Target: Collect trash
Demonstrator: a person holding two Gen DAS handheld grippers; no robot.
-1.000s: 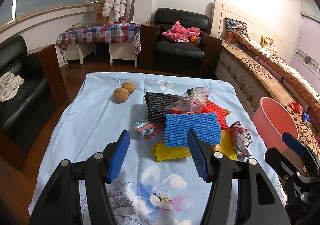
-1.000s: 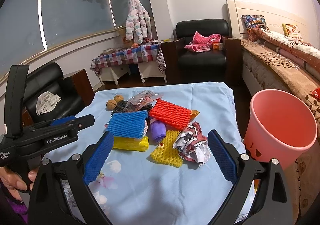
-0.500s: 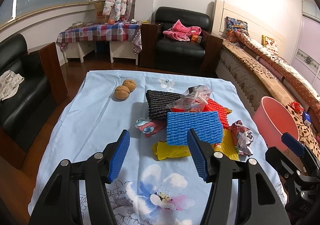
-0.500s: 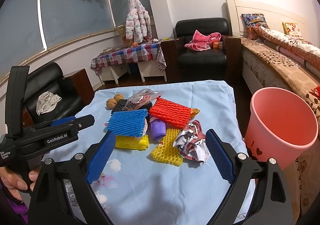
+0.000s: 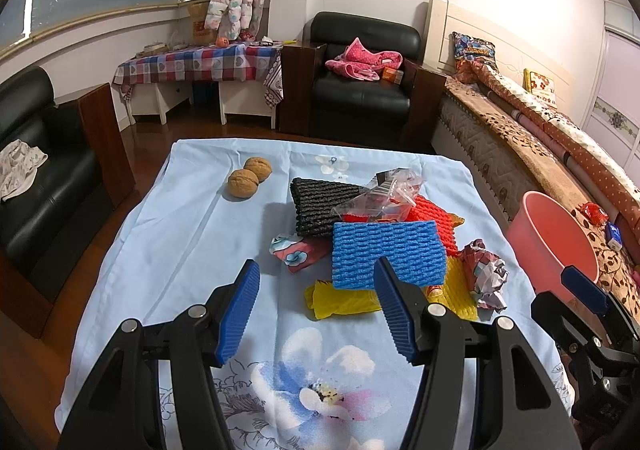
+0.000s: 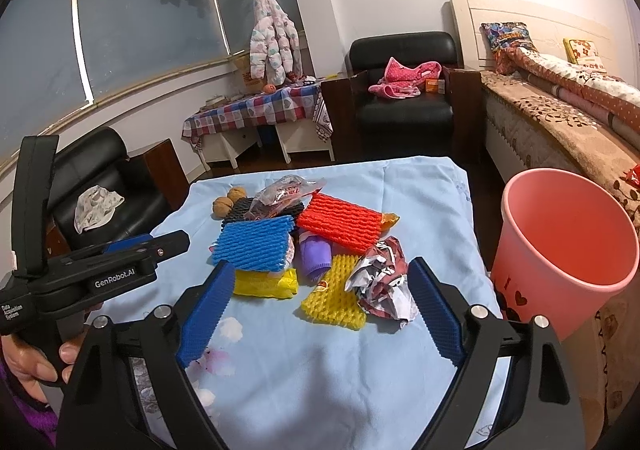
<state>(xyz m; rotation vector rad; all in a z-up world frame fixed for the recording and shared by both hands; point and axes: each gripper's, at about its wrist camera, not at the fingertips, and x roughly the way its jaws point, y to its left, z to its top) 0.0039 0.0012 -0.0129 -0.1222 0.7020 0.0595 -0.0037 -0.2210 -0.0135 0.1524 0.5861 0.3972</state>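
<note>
Fingers: right gripper (image 6: pixel 316 306) blue ribbed pads (image 6: pixel 206 308) spread wide, empty, as on left gripper (image 5: pixel 316 310). Crumpled printed foil-paper wad (image 6: pixel 382 284) lies just ahead between right pads, nearer that hand; pink plastic bucket (image 6: pixel 568 246) off table edge to its right. Blue ridged foam sleeve (image 5: pixel 386 252), yellow foam net (image 6: pixel 334 292): soft, light.

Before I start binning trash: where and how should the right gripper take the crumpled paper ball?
Probably grip the paper ball across its bulging middle, from above and the near side. It lies loose at the pile's near right corner, beside the yellow foam net, nothing on top. The right gripper is open and empty just short of it.
</note>
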